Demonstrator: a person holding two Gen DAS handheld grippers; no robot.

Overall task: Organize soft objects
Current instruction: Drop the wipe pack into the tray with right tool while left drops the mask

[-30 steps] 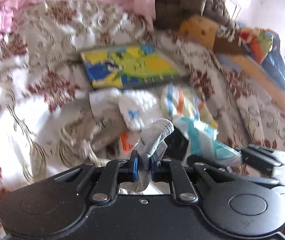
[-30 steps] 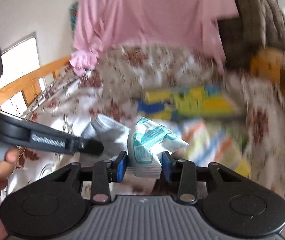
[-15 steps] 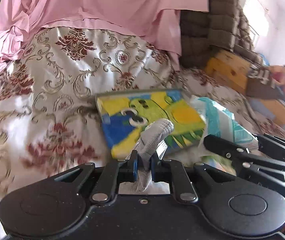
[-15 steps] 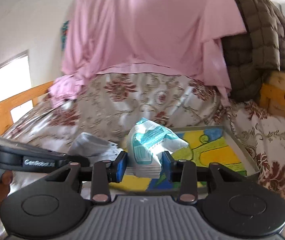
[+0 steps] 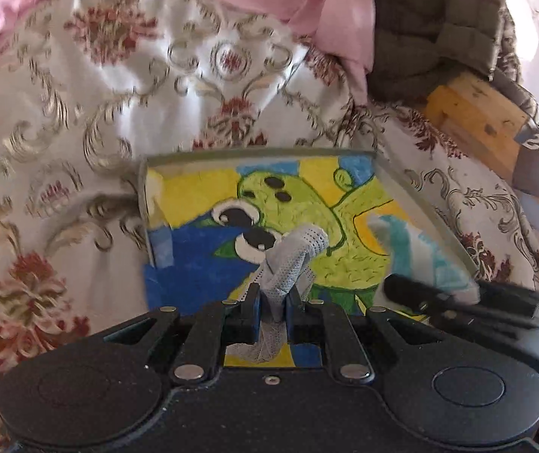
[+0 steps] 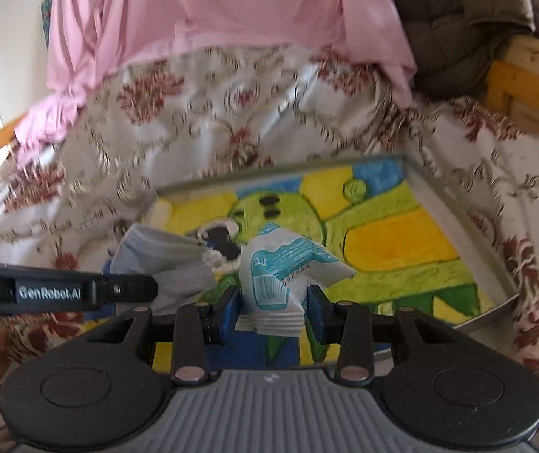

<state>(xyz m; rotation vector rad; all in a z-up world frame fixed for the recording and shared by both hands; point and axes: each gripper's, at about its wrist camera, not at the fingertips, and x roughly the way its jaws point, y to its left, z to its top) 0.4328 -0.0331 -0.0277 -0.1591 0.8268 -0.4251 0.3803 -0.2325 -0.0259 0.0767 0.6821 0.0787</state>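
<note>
My left gripper (image 5: 272, 304) is shut on a grey perforated sock (image 5: 292, 260) and holds it above a shallow tray (image 5: 420, 204) painted yellow, green and blue. My right gripper (image 6: 272, 304) is shut on a white and teal tissue pack (image 6: 288, 268) above the same tray (image 6: 465, 222). The left gripper (image 6: 118, 287) and the grey sock (image 6: 159, 256) show at the left of the right wrist view. The right gripper's fingers (image 5: 439, 298) and the teal pack (image 5: 413, 249) show blurred at the right of the left wrist view.
The tray lies on a white bedspread (image 5: 80, 151) with red and gold flowers. A pink cloth (image 6: 212, 19) hangs behind it. A brown quilted blanket (image 5: 435, 26) and a wooden bed frame (image 6: 526, 83) are at the back right.
Both grippers have moved forward from the pile of soft things to over the painted tray, each still holding its item. The tray now looks closer and larger.
</note>
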